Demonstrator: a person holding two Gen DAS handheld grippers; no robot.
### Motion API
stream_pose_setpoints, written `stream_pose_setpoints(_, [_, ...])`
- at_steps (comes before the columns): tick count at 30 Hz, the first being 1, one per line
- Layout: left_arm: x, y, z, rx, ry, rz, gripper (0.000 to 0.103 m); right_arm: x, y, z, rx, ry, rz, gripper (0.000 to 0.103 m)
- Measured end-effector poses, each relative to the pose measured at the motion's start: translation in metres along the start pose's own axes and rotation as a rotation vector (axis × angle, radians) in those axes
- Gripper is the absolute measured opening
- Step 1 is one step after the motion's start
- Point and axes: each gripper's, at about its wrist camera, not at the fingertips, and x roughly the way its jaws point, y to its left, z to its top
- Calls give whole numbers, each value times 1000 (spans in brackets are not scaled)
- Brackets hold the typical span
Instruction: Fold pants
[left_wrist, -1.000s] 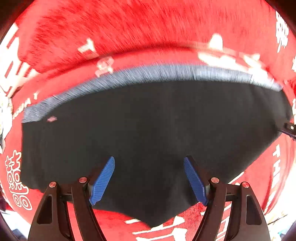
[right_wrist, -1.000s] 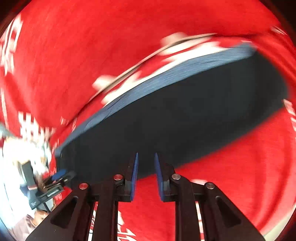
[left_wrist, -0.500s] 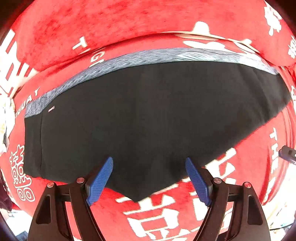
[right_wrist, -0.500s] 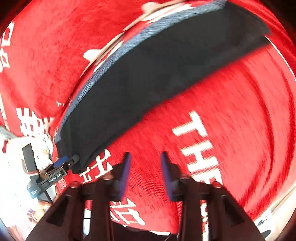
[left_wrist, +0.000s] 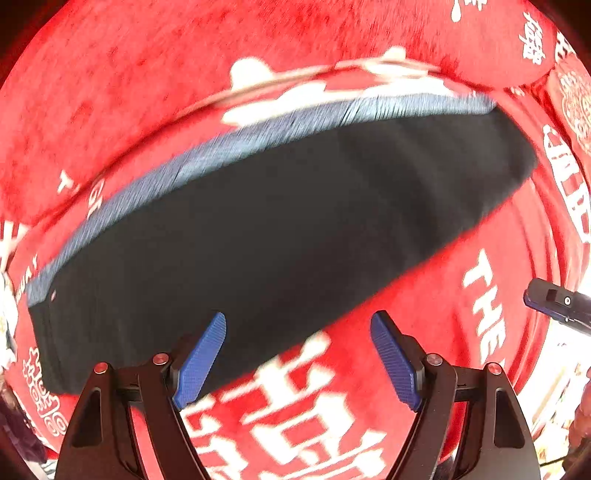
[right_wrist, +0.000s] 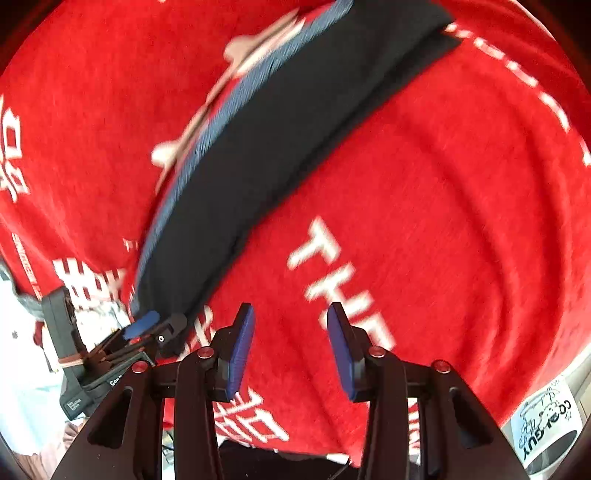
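Observation:
The black pants (left_wrist: 266, 229) lie folded flat on the red blanket, with a grey-blue waistband (left_wrist: 258, 136) along the far edge. My left gripper (left_wrist: 299, 354) is open and empty, just above the pants' near edge. In the right wrist view the pants (right_wrist: 258, 158) lie diagonally at upper left. My right gripper (right_wrist: 291, 347) is open and empty over bare blanket, apart from the pants. The left gripper shows in the right wrist view (right_wrist: 147, 325) at the pants' near corner. The right gripper's finger (left_wrist: 554, 299) shows at the left wrist view's right edge.
A red blanket with white lettering (left_wrist: 295, 406) covers the whole surface; it also fills the right wrist view (right_wrist: 443, 221). A white label with writing (right_wrist: 546, 424) sits at the lower right beyond the blanket edge.
My right gripper has opened and pulled back from the pants onto bare blanket. My left gripper stayed open and drew back toward the pants' near edge.

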Motion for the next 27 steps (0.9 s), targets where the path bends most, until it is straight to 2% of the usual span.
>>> stream_pose_setpoints(6, [6, -29, 63, -100, -74, -25, 82, -36, -38, 55, 70, -127, 17, 45])
stream_pose_setpoints(8, [6, -36, 69, -115, -92, -21, 82, -46, -48, 74, 90, -162, 25, 45])
stream_pose_setpoints(10, [26, -45, 79, -114, -66, -8, 82, -53, -57, 92, 111, -191, 29, 45])
stream_pose_setpoints(12, [48, -51, 77, -118, 10, 3, 82, -57, -71, 109, 156, -217, 54, 45])
stream_pose_setpoints(15, [50, -53, 71, -118, -25, 2, 83, -56, -89, 128, 236, -219, 94, 45])
stream_pose_setpoints(16, [50, -53, 71, -109, -32, 6, 86, -54, -93, 132, 256, -216, 105, 45])
stream_pose_setpoints(18, [51, -49, 72, -116, -28, 8, 90, -48, -96, 141, 268, -210, 117, 45])
stream_pose_setpoints(22, [55, -47, 77, -124, -11, 4, 90, -34, -94, 158, 259, -190, 103, 43])
stream_pose_setpoints(23, [54, -48, 77, -114, -16, 12, 90, -32, -95, 159, 274, -193, 91, 35])
stream_pose_setpoints(24, [54, -49, 77, -107, -21, 17, 90, -31, -99, 159, 301, -202, 91, 16])
stream_pose_setpoints(25, [54, -50, 77, -106, -22, 19, 90, -31, -102, 158, 323, -209, 87, 10])
stream_pose_setpoints(27, [55, -50, 77, -105, -23, 22, 90, -31, -109, 154, 362, -219, 95, 9])
